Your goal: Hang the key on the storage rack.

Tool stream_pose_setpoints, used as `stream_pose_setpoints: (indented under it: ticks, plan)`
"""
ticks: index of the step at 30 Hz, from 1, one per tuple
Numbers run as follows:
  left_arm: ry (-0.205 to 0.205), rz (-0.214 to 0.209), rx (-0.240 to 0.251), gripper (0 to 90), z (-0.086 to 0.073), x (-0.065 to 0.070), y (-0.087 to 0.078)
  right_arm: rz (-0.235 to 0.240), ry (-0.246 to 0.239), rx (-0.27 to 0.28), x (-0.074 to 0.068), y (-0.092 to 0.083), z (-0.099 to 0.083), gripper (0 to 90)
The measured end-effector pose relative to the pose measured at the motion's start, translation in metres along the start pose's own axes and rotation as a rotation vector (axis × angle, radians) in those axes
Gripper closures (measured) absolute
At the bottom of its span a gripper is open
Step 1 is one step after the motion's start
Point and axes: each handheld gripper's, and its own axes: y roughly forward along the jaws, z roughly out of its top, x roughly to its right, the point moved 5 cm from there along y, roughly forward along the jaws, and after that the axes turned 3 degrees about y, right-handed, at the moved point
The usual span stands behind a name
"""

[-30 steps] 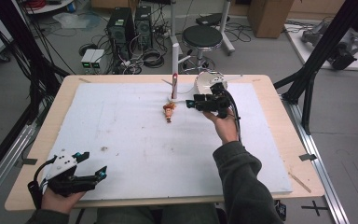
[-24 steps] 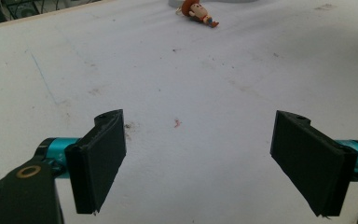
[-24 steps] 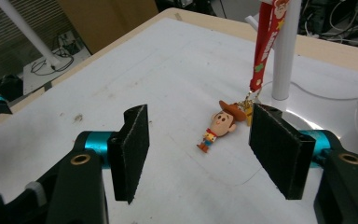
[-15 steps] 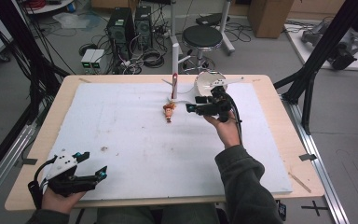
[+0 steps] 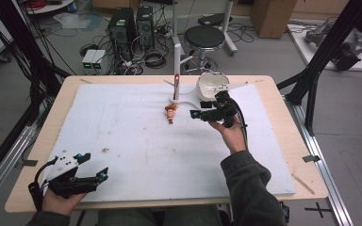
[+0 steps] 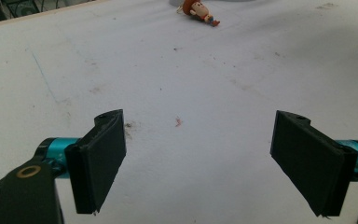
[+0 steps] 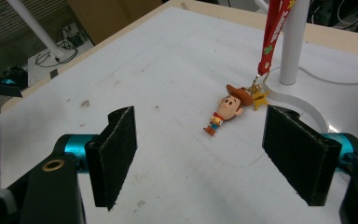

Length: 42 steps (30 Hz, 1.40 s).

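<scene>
A small cowboy doll keychain (image 5: 171, 113) lies on the white mat, its red lanyard (image 5: 176, 83) hung on a white upright post (image 5: 176, 61). My right gripper (image 5: 197, 109) hovers just right of the doll, open and empty, pointing at it. Its own view shows the doll (image 7: 226, 112) and lanyard (image 7: 272, 32) beyond the spread jaws (image 7: 200, 158). My left gripper (image 5: 92, 165) rests near the front left corner, open and empty. In its view (image 6: 198, 163) the doll (image 6: 198, 10) lies far off.
The post's flat white base (image 7: 303, 102) and a white bowl-like object (image 5: 212, 84) sit behind the right gripper. The white mat (image 5: 122, 127) covers a wooden table (image 5: 292, 127). Computers, cables and a stool stand on the floor beyond.
My right gripper has drifted slightly back toward the person, away from the post. The left gripper and the doll have stayed put.
</scene>
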Motion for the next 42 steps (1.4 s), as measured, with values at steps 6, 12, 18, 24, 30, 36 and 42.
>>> stream_pose_setpoints:
  ticks: [6,12,18,24,30,36,42]
  plan:
    - [0.0,-0.001,-0.001,18.6,0.0,0.0,0.0,0.0,-0.001,0.016,-0.002,-0.003,-0.003,21.9]
    - [-0.002,0.001,-0.003,18.6,0.0,-0.001,0.0,-0.004,-0.005,0.013,-0.002,-0.006,-0.009,21.4]
    - [-0.002,0.002,-0.003,18.6,0.0,-0.001,0.0,-0.019,-0.003,0.016,0.0,-0.01,-0.017,19.9]
    - [-0.002,0.002,-0.003,18.6,0.0,-0.001,0.0,-0.02,-0.002,0.021,0.0,-0.015,-0.024,19.5]
    - [-0.003,0.001,-0.001,18.6,0.0,0.0,0.001,-0.018,0.006,0.009,-0.001,-0.018,-0.032,18.3]
    - [0.0,0.003,-0.004,18.6,0.0,0.0,0.0,-0.017,-0.01,0.01,-0.005,-0.022,-0.032,17.6]
    - [0.001,0.0,-0.003,18.6,0.0,0.0,0.0,-0.029,-0.035,-0.002,-0.009,-0.026,-0.035,17.1]
